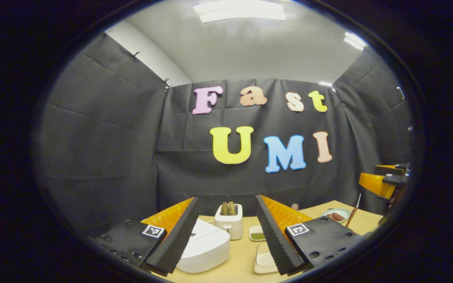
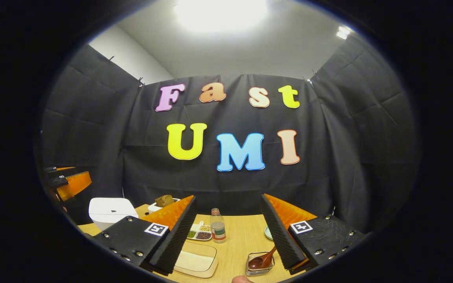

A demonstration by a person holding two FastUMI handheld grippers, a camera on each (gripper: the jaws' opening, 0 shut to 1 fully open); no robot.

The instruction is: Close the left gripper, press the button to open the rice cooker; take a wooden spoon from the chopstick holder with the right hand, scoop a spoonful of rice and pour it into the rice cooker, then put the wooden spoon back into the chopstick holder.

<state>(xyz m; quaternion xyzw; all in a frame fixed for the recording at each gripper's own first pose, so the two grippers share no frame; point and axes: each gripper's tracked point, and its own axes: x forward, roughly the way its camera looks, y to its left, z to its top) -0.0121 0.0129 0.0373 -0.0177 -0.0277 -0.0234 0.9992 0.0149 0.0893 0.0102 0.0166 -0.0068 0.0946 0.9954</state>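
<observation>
Right gripper view: wooden spoon (image 2: 263,260) lies low between released jaws; left jaws gape above rice cooker (image 1: 205,247).

Legible markings: none.
Each gripper body carries a square black-and-white coded marker, a pattern without characters. The bottle (image 2: 218,229) on the worktop (image 2: 242,239) bears a label too small to make out.

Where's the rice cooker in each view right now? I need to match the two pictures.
Left gripper view: the white rice cooker sits bottom centre-left, lid shut, beside the toaster.
Right gripper view: it stands at the far left of the table.
Shared landmark: the flat cream tray on the wooden table.
</observation>
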